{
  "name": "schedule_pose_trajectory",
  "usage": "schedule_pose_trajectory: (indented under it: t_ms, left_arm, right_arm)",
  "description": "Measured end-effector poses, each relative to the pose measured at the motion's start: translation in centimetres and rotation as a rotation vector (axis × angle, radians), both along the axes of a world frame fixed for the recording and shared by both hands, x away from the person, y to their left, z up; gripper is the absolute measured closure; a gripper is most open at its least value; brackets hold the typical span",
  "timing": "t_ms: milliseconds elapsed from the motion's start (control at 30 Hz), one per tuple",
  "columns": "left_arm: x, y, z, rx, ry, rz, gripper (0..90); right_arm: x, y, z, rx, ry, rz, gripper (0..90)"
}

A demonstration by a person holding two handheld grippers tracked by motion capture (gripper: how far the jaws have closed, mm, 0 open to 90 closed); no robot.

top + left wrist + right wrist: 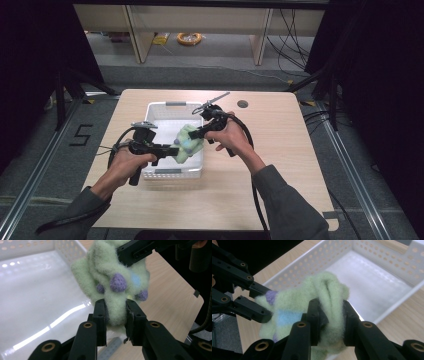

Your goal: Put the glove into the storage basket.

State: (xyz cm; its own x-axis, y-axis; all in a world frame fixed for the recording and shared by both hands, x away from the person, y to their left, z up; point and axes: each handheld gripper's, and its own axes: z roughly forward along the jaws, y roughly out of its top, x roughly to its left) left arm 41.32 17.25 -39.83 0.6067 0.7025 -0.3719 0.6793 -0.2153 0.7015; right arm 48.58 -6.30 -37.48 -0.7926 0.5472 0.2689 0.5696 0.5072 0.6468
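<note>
A fuzzy green sock [115,290] with purple bobbles is pinched between the jaws of the left gripper [115,312], which are closed narrowly on one end. The other end is clamped by the right gripper [331,315]. In the high view the sock [189,142] is held over the right wall of a white perforated basket [160,111] on the wooden table [280,150]

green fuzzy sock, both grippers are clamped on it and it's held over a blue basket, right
Not quite: the basket is white, not blue, as the high view shows. The rest holds: the left gripper and the right gripper are both clamped on the green fuzzy sock, held over that basket.
</note>
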Motion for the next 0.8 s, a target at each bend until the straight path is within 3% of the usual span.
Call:
schedule_pose_trajectory:
  t_ms: [467,633,800]
  left_arm:
    - [1.5,3.2,-3.1,0.004,0.075,0.078,71.4]
    - [1.8,3.5,-4.0,0.010,0.101,0.096,71.1]
    - [2.1,3.3,-4.5,0.048,0.110,0.102,70.3]
  right_arm:
    - [3.2,4.8,-2.7,-0.075,0.062,0.053,73.7]
    - [3.7,5.7,-3.8,-0.099,0.080,0.065,73.6]
    - [4.2,6.3,-4.5,-0.115,0.089,0.069,73.5]
